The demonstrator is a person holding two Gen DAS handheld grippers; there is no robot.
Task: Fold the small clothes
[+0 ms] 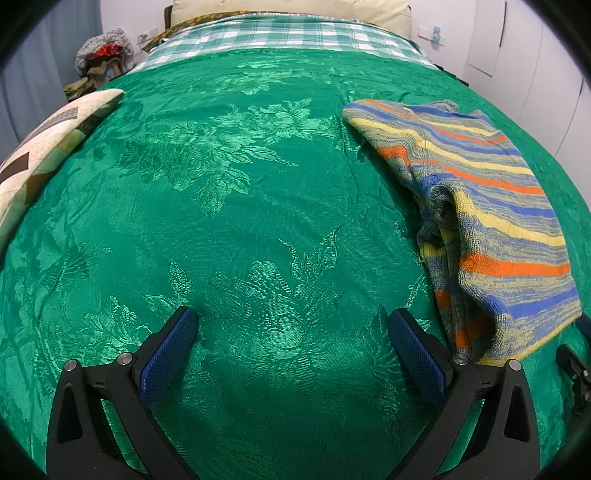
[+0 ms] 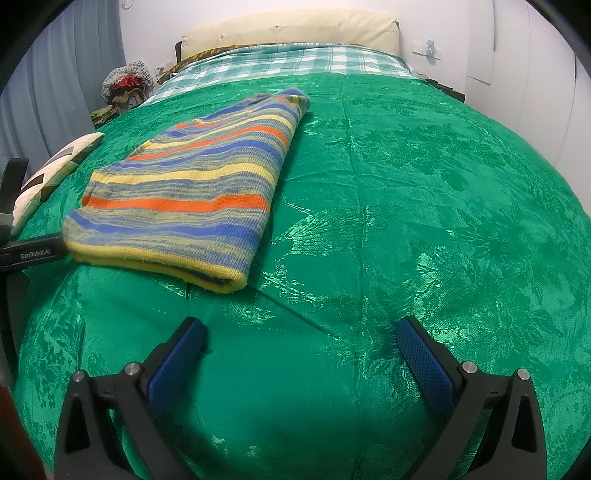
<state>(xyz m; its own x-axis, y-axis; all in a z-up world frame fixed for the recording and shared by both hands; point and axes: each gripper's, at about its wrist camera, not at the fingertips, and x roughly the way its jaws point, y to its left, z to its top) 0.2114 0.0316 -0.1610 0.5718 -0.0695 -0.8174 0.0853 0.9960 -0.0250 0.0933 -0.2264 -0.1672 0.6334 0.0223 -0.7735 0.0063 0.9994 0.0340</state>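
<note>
A small striped knit sweater [image 1: 491, 206] in blue, yellow, orange and grey lies folded on the green bedspread [image 1: 236, 206], to the right in the left wrist view. In the right wrist view the sweater [image 2: 192, 188] lies to the upper left, its yellow hem toward the camera. My left gripper [image 1: 291, 321] is open above bare bedspread, its right finger close beside the sweater's near edge. My right gripper [image 2: 301, 332] is open too, with nothing between its fingers, a little short of and to the right of the sweater. Part of the left gripper's body [image 2: 29, 253] shows at the left edge.
A patterned cream pillow [image 1: 48, 147] lies at the bed's left side. Checked green-white bedding [image 1: 280, 35] and a cream headboard [image 2: 291, 27] are at the far end. A heap of clothes [image 1: 101, 55] sits in the back left corner. White walls stand to the right.
</note>
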